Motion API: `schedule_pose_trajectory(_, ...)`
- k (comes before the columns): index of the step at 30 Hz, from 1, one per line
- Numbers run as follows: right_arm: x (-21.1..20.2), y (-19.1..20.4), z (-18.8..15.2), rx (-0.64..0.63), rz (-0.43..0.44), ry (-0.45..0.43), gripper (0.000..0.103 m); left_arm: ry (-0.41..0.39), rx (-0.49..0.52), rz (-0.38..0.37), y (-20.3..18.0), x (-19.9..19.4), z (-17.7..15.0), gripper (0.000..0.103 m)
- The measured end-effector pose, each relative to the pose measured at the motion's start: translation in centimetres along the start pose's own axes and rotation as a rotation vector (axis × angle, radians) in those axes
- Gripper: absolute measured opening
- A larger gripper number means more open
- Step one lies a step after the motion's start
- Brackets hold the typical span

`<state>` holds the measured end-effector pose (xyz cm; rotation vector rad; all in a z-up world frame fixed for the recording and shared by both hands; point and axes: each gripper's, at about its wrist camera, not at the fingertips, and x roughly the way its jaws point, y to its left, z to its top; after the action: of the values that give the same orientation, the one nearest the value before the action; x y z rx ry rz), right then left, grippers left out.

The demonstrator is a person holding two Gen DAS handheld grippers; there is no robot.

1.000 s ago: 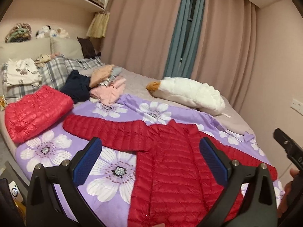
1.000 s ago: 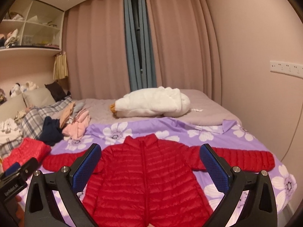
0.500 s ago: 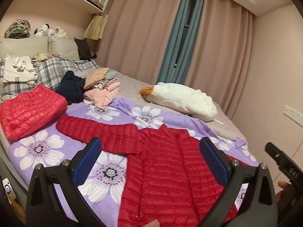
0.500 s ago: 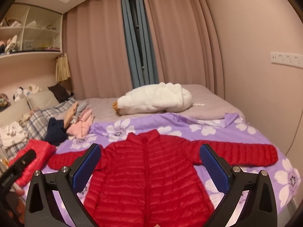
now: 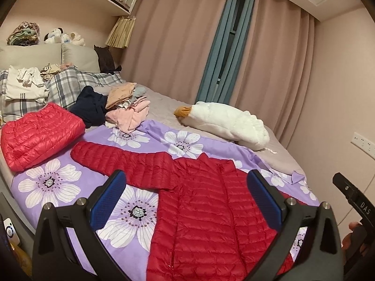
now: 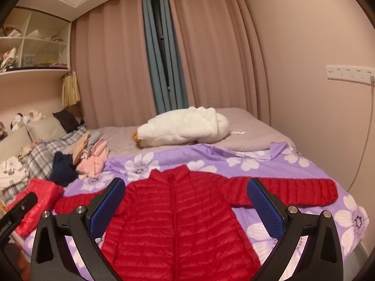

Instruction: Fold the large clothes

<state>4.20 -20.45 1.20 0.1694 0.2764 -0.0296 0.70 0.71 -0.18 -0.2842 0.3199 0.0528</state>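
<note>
A dark red quilted down jacket (image 5: 206, 208) lies flat and front up on the purple flowered sheet (image 5: 51, 182), both sleeves spread out sideways. It also shows in the right wrist view (image 6: 178, 213), with its right sleeve (image 6: 302, 190) reaching toward the bed's right edge. My left gripper (image 5: 186, 199) is open and empty, held above the jacket's left half. My right gripper (image 6: 186, 200) is open and empty, above the jacket's chest. Neither touches the jacket.
A folded lighter red down jacket (image 5: 39, 133) lies at the left. A loose pile of pink, tan and navy clothes (image 5: 121, 110) sits behind it. A white plush goose (image 5: 225, 124) lies across the grey bedding. Plaid pillows (image 5: 70, 84) lie at the head. Walls and curtains bound the bed's far sides.
Both wrist views have shifted slightly; the right gripper has lifted a little and the jacket sits lower in its view. Both grippers stay open. The jacket has not moved.
</note>
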Motion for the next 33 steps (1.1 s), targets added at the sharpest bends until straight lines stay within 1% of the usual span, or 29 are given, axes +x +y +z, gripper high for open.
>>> schedule_pose_trajectory(4,0.1,-0.3,-0.1,0.002,-0.01,0.005,0.103,0.013,-0.019,-0.021,0.4,0.3,0.0,0.103)
schedule_pose_trajectory(9,0.6,-1.0,-0.1,-0.003,-0.026,0.01,0.103,0.019,-0.015,-0.021,0.3,0.9,0.0,0.103)
schedule_pose_trajectory(15,1.5,-2.6,-0.2,-0.016,-0.04,0.007,0.103,0.025,-0.036,-0.069,0.2,2.8,-0.1,0.103)
schedule_pose_trajectory(18,2.4,-4.5,0.0,-0.007,-0.034,0.018,0.103,0.059,-0.044,-0.108,0.5,5.0,-0.1,0.103)
schedule_pose_trajectory(20,3.6,-7.0,0.1,0.039,-0.051,0.036,0.103,0.089,-0.06,-0.139,1.0,7.0,-0.2,0.103)
schedule_pose_trajectory(22,5.2,-10.8,0.2,0.12,-0.094,0.053,0.103,0.139,-0.067,-0.147,1.7,10.0,-0.6,0.103)
schedule_pose_trajectory(24,6.6,-14.8,-0.2,0.215,-0.126,0.069,0.103,0.162,-0.069,-0.13,2.4,12.5,-1.4,0.103)
schedule_pose_trajectory(26,8.6,-20.2,-1.4,0.354,-0.141,0.114,0.103,0.197,-0.09,-0.079,3.8,15.7,-2.8,0.102)
schedule_pose_trajectory(27,9.5,-23.5,-2.5,0.452,-0.154,0.145,0.103,0.227,-0.114,-0.072,4.6,17.2,-3.6,0.099)
schedule_pose_trajectory(28,10.0,-25.7,-3.3,0.52,-0.168,0.161,0.103,0.258,-0.138,-0.082,5.3,18.5,-4.4,0.091)
schedule_pose_trajectory(29,10.4,-28.5,-4.5,0.592,-0.184,0.178,0.103,0.311,-0.182,-0.112,6.3,20.2,-5.5,0.088)
schedule_pose_trajectory(31,10.7,-32.7,-6.6,0.67,-0.228,0.196,0.103,0.405,-0.274,-0.16,7.6,22.7,-7.3,0.084)
schedule_pose_trajectory(32,10.7,-34.6,-7.8,0.714,-0.275,0.203,0.103,0.445,-0.306,-0.176,7.8,23.7,-8.0,0.083)
schedule_pose_trajectory(33,10.6,-36.0,-8.8,0.76,-0.317,0.214,0.103,0.466,-0.312,-0.198,7.7,24.4,-8.5,0.081)
